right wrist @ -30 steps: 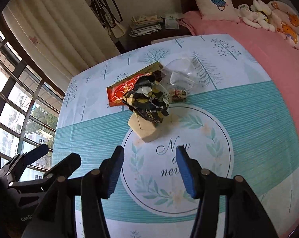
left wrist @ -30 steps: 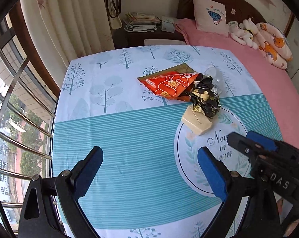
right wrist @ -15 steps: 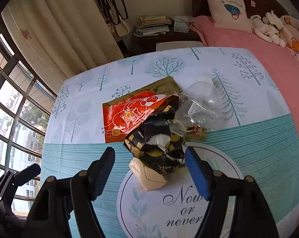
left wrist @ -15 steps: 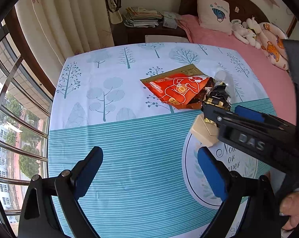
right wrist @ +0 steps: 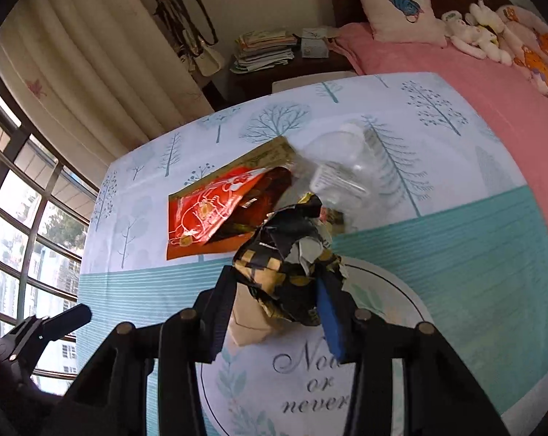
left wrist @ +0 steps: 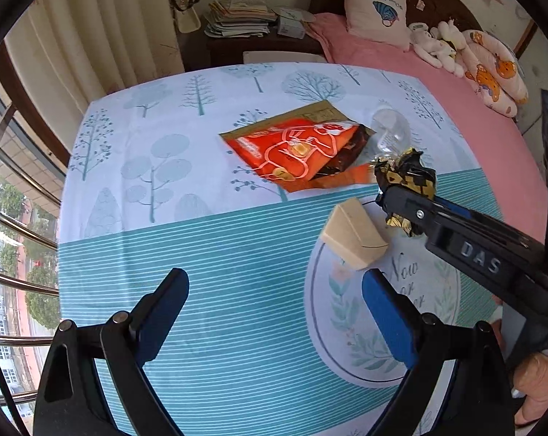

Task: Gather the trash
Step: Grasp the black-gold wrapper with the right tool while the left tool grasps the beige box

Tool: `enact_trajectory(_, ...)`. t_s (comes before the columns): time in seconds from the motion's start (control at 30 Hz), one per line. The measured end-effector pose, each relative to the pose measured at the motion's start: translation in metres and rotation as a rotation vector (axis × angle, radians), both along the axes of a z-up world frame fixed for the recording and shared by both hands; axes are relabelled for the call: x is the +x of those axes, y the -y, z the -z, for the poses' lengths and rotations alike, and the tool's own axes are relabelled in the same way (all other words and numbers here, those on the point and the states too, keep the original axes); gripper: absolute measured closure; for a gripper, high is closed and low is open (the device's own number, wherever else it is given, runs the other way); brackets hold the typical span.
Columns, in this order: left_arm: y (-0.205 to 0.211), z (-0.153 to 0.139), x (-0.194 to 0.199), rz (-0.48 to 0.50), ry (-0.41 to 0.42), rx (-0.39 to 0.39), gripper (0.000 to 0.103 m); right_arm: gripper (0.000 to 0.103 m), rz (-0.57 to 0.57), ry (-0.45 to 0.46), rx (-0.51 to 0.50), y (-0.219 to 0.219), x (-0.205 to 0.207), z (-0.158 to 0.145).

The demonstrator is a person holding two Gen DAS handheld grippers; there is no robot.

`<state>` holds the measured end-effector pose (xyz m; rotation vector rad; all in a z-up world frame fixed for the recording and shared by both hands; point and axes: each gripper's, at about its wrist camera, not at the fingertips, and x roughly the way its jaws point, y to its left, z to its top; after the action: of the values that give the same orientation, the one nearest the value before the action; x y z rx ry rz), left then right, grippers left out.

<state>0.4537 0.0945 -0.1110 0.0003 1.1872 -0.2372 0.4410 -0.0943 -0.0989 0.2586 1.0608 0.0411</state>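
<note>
A: We see the worktop (left wrist: 208,254) first, under its tree-print and teal-striped cloth, with the pink bed (left wrist: 437,83) just beside it.

B: On the cloth we find the trash in one cluster: the orange bag (left wrist: 292,149) lies flat, the clear bag (right wrist: 346,167) touches its far corner, and the beige box (left wrist: 354,236) sits nearest us on the round motif.

A: Our left tongs (left wrist: 274,312) hang wide open over bare stripes, gripping nothing.

B: Our right tongs (right wrist: 274,301) are closing around the black-and-gold wrapper (right wrist: 292,265). It sits crumpled between the jaws, above the box. We judge both pads to be pressing its sides.

A: From the left view, we see that wrapper (left wrist: 406,178) poking out past the right tongs' tip (left wrist: 401,200), just beside the orange bag.
</note>
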Motion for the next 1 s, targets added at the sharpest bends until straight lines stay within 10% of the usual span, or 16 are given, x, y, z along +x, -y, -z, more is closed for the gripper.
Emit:
enact_trajectory(0.8, 0.095, 0.050, 0.034, 0.442, -0.032, 0.104, 0.008, 0.060, 0.168, -0.006, 0.084, 0.059, -0.055, 0.003)
enact_trajectory(1.0, 0.093, 0.058, 0.035, 0.497, -0.031, 0.111, 0.044, 0.060, 0.175, -0.008, 0.081, 0.056, -0.059, 0.004)
